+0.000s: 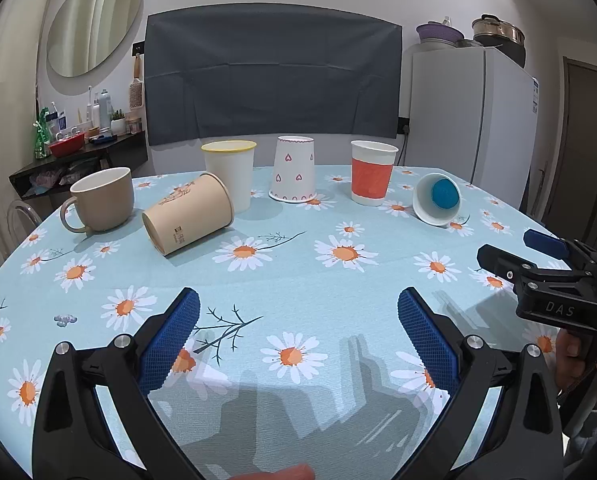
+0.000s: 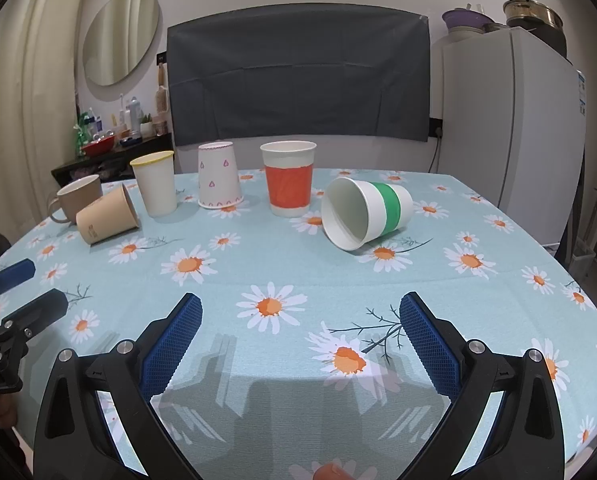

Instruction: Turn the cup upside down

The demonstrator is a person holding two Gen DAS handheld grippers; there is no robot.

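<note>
Several cups stand in a row at the far side of the table. A beige mug (image 1: 102,200) and a yellow-rimmed white cup (image 1: 230,174) stand upright. A tan paper cup (image 1: 188,220) lies on its side. A white cup with pink hearts (image 1: 293,169) stands upside down. A red-banded cup (image 1: 371,172) stands upright. A green-banded white cup (image 2: 364,214) lies on its side, mouth toward me; it also shows in the left wrist view (image 1: 437,199). My left gripper (image 1: 298,312) is open and empty near the table's front. My right gripper (image 2: 300,316) is open and empty beside it.
The round table carries a light blue daisy tablecloth (image 1: 298,264). A white fridge (image 2: 510,116) stands at the back right. A dark shelf with bottles and a red bowl (image 1: 66,148) is at the back left. A grey cloth (image 1: 272,72) hangs on the wall.
</note>
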